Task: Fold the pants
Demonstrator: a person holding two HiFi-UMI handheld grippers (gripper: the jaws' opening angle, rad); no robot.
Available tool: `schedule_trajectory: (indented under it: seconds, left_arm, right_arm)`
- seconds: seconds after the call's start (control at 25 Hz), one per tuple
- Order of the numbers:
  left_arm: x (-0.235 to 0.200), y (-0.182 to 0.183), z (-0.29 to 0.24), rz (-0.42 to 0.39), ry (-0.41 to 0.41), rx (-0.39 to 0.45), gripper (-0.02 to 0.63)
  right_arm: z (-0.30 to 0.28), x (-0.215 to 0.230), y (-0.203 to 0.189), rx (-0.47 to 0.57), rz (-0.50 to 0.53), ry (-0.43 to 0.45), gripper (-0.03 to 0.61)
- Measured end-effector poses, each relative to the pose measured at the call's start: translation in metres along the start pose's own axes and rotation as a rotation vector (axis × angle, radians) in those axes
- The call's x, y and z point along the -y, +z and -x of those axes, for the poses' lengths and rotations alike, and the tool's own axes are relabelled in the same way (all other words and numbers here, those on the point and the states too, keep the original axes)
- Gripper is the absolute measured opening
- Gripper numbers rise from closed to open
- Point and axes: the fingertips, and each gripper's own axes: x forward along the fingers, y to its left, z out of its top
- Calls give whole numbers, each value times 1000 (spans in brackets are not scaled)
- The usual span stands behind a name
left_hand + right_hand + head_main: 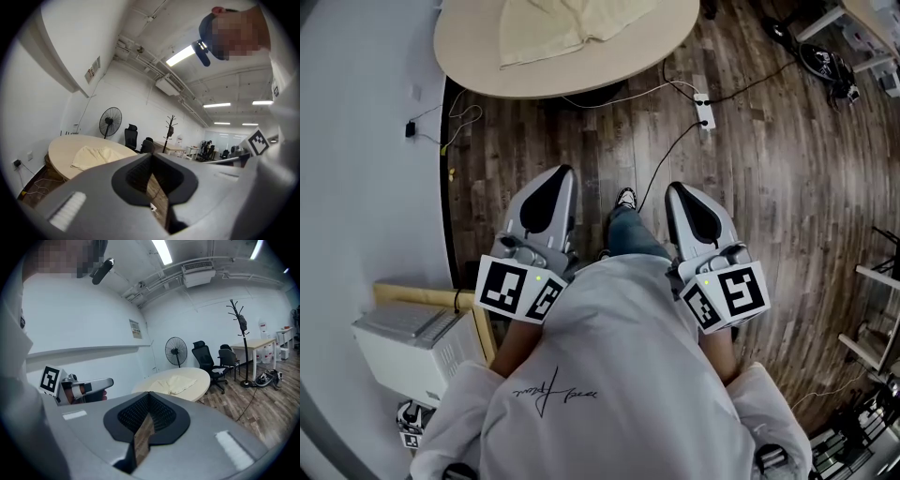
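- Cream pants (pixel 572 23) lie crumpled on the round beige bench (pixel 469 47) at the top of the head view, well apart from both grippers.
- Left gripper (pixel 557 176) is left of centre, over the wood floor (pixel 769 206); jaws closed, nothing between them.
- Right gripper (pixel 679 190) is right of centre; jaws closed too, empty.
- Left gripper view: pants (pixel 91 157) at centre left on the bench, fan (pixel 110 123) behind.
- Right gripper view: pants (pixel 178 383) near centre, coat rack (pixel 240 324) at upper right.
- Power strip (pixel 705 112) lies on the floor just below the bench edge.
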Motion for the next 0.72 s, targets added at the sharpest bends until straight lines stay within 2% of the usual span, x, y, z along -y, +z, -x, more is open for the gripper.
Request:
schedule_trajectory:
  seconds: [0.32, 0.72]
  left_arm:
    - [-13, 18, -60, -40, 38, -9, 31]
    - [-35, 30, -118, -63, 94, -6, 31]
  right_arm:
    - [-49, 43, 23, 6, -18, 57, 0]
    - [-89, 95, 39, -1, -25, 74, 0]
